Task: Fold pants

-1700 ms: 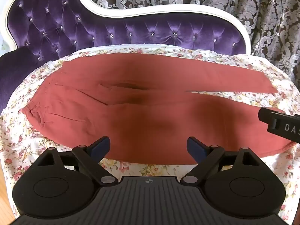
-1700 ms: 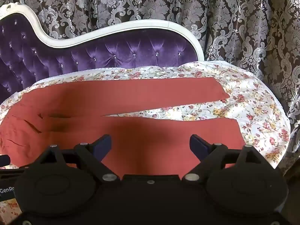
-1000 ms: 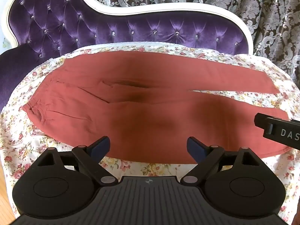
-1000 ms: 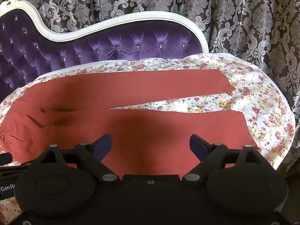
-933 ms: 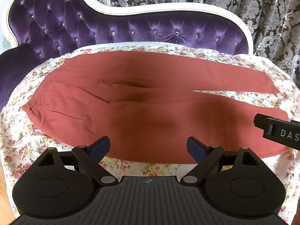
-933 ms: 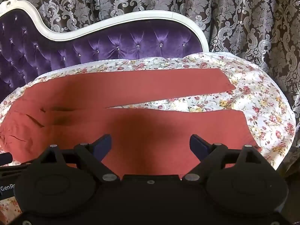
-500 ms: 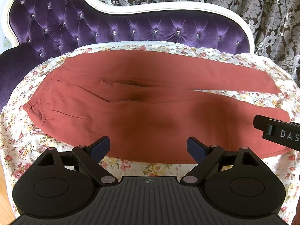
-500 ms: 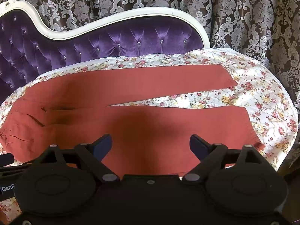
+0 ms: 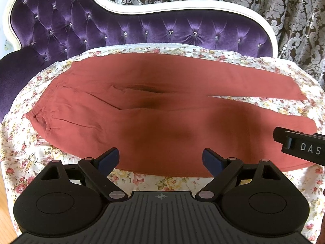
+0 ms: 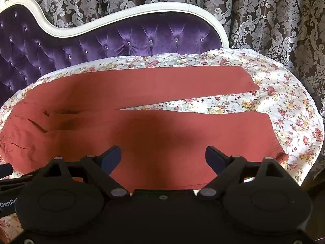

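home | tufted purple sofa | damask curtain | floral sheet

Rust pants flat on floral sheet, left gripper spread

The pants lie flat across the middle of the frame on the sheet, waistband at left, legs running right, sofa backrest behind.
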